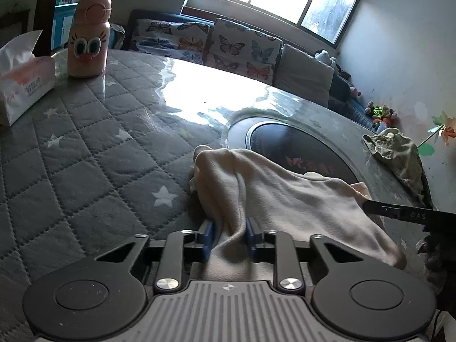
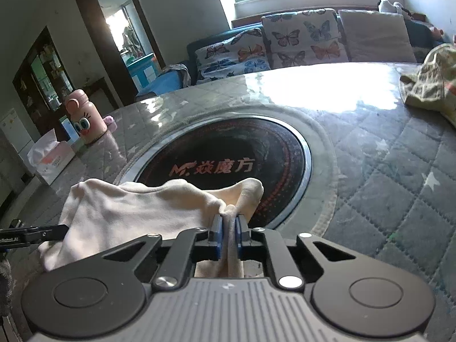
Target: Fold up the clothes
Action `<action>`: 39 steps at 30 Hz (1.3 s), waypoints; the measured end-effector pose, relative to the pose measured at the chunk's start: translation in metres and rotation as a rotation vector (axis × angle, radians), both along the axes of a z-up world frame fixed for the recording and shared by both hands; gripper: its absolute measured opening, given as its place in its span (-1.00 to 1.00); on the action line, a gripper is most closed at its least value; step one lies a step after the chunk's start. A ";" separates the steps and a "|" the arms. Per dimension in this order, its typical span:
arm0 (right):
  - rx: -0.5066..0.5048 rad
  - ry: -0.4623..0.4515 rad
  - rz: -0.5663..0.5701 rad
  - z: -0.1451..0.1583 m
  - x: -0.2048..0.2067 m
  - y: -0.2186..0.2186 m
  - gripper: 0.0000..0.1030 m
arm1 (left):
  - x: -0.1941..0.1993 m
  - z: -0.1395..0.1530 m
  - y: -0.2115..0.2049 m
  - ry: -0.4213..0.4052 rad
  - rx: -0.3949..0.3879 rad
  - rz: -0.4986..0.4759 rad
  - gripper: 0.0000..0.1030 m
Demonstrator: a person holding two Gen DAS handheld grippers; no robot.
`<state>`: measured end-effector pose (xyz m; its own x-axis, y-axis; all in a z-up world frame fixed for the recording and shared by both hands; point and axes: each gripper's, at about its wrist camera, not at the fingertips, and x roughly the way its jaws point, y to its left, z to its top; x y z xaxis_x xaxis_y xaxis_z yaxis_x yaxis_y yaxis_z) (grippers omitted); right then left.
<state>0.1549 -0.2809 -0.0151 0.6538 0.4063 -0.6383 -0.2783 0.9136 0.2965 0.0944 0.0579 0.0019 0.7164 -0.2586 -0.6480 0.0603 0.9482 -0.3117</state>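
Cream garment (image 2: pixel 136 211) (perhaps a shirt) in both tools' grip

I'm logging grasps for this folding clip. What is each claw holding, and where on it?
Both hold the cream garment. The right claw is pinched shut on a bunched edge; the left claw has a fold between its parted fingers.

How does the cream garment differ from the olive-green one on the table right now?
The cream garment is plain, held up between the left claw and the right claw; the olive-green garment is patterned, and no claw touches it. The cream one is near the claws; the green one lies crumpled near the table edge. Both are unfolded.
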 end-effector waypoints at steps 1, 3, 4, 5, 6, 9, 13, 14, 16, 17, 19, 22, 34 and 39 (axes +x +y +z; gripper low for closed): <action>0.001 -0.008 0.000 0.003 -0.001 0.000 -0.85 | -0.001 0.001 0.000 -0.004 0.003 0.003 -0.65; 0.006 -0.026 0.003 0.010 -0.003 0.002 -0.86 | -0.005 0.004 -0.001 -0.018 0.009 0.009 -0.68; 0.007 -0.037 0.007 0.014 -0.004 0.003 -0.86 | -0.006 0.007 -0.001 -0.027 0.008 0.011 -0.70; 0.007 -0.048 0.013 0.019 -0.005 0.005 -0.86 | -0.008 0.009 0.000 -0.035 0.008 0.013 -0.70; 0.005 -0.059 0.020 0.024 -0.006 0.007 -0.86 | -0.010 0.011 0.000 -0.046 0.005 0.013 -0.70; -0.006 -0.087 0.049 0.037 -0.007 0.016 -0.86 | -0.018 0.020 0.003 -0.076 -0.003 0.018 -0.71; -0.019 -0.116 0.101 0.053 -0.003 0.034 -0.86 | -0.028 0.032 0.013 -0.115 -0.006 0.043 -0.71; -0.021 -0.124 0.115 0.057 -0.001 0.040 -0.86 | -0.030 0.035 0.017 -0.123 -0.006 0.053 -0.71; -0.030 -0.141 0.145 0.063 0.002 0.054 -0.87 | -0.035 0.040 0.026 -0.137 -0.006 0.075 -0.72; -0.033 -0.148 0.161 0.066 0.004 0.061 -0.87 | -0.037 0.043 0.032 -0.144 -0.006 0.090 -0.72; -0.039 -0.162 0.193 0.071 0.007 0.076 -0.87 | -0.039 0.049 0.044 -0.155 -0.005 0.116 -0.72; -0.038 -0.176 0.233 0.077 0.015 0.100 -0.87 | -0.043 0.057 0.062 -0.170 0.009 0.158 -0.71; -0.030 -0.217 0.370 0.090 0.051 0.193 -0.87 | -0.034 0.075 0.129 -0.185 0.070 0.313 -0.71; -0.034 -0.204 0.386 0.083 0.072 0.218 -0.87 | -0.026 0.067 0.145 -0.159 0.075 0.351 -0.71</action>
